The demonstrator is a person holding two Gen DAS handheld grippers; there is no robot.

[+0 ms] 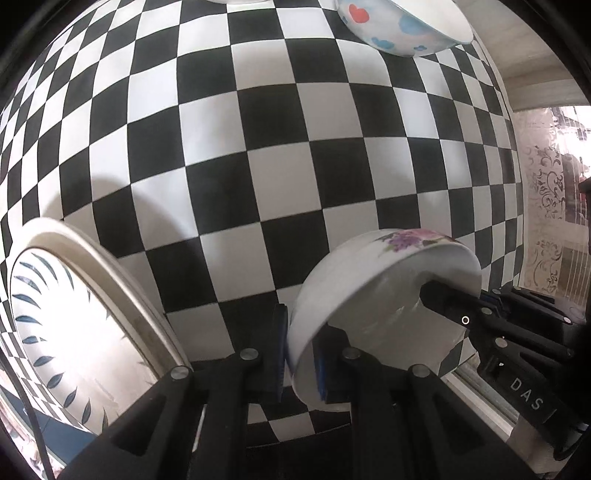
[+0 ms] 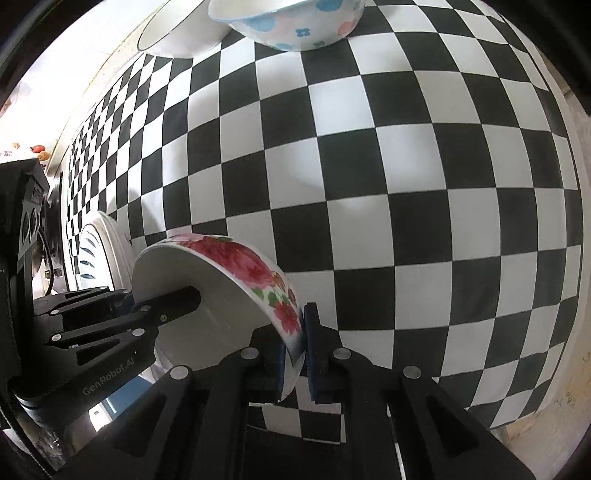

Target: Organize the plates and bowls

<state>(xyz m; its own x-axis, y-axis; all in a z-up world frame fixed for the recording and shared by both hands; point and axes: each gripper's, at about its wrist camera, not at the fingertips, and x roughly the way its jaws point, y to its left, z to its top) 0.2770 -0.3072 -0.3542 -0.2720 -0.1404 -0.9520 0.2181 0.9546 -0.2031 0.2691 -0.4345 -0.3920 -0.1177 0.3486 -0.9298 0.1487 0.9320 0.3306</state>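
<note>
A white flowered bowl [image 1: 373, 295] is held by both grippers above the checkered tablecloth [image 1: 258, 147]. My left gripper [image 1: 299, 354] is shut on its rim at the left side. My right gripper [image 2: 293, 354] is shut on the opposite rim, where red flowers show on the bowl [image 2: 229, 295]. Each gripper appears in the other's view, reaching in from the side with one finger inside the bowl. A plate with blue leaf marks [image 1: 62, 332] lies at the left. A bowl with blue and red spots [image 1: 399, 26] stands at the far side.
A white plate [image 2: 177, 33] sits next to the spotted bowl [image 2: 295, 22] at the far edge. The table's right edge [image 2: 576, 221] borders a pale floor. A patterned curtain [image 1: 546, 192] hangs at the right of the left wrist view.
</note>
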